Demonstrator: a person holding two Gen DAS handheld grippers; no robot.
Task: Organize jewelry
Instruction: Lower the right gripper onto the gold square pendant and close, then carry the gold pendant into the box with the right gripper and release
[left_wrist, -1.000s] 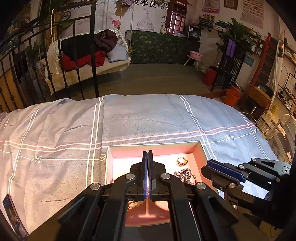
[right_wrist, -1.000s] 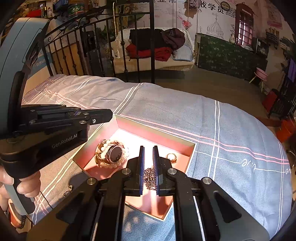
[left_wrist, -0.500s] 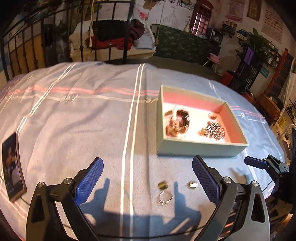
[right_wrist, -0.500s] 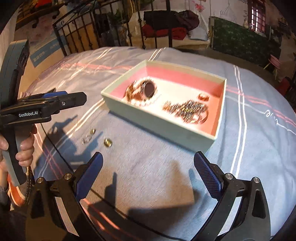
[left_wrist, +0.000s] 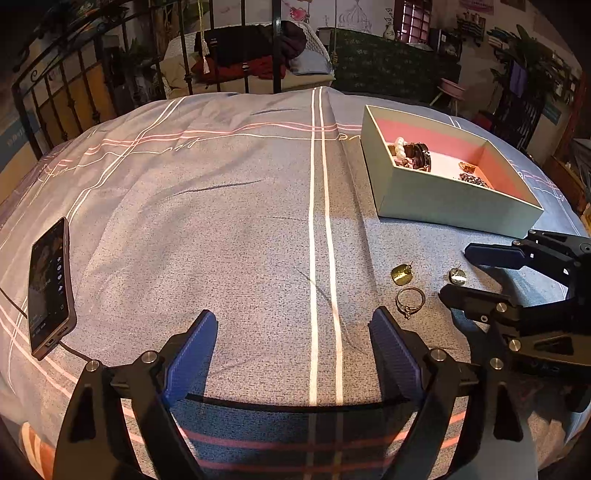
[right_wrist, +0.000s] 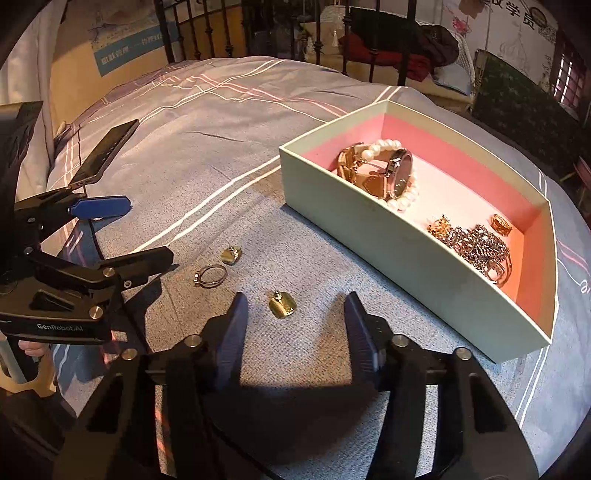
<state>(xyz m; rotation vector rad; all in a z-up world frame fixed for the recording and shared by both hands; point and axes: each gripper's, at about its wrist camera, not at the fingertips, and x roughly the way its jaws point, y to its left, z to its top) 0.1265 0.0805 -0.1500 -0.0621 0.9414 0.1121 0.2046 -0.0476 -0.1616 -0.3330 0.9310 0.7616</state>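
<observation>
The pale green cardboard box with the pink lining (right_wrist: 413, 254) sat on the grey-blue striped bedspread (left_wrist: 221, 206), and much of the sorting looked done. Inside it lay a rose-gold wristwatch (right_wrist: 388, 173) ringed by a white pearl bracelet (right_wrist: 402, 199) at the far left end, a tangle of gold and dark chain (right_wrist: 476, 243) toward the right, and a small gold ring (right_wrist: 500, 224) by the far wall.

Three pieces were left on the bed, just near of the box: a thin gold ring with a small stone (right_wrist: 211, 275) and two flat gold square earrings, one (right_wrist: 231, 254) beside the ring and one (right_wrist: 282, 304) closer to the right gripper (right_wrist: 293, 325).

Both tools were empty. The right gripper's jaws stood wide apart, the nearer earring lying just ahead between them. The left gripper (left_wrist: 291, 343) also gaped wide, holding nothing, with the ring off to its right. A dark smartphone (left_wrist: 48, 284) lay far left.
</observation>
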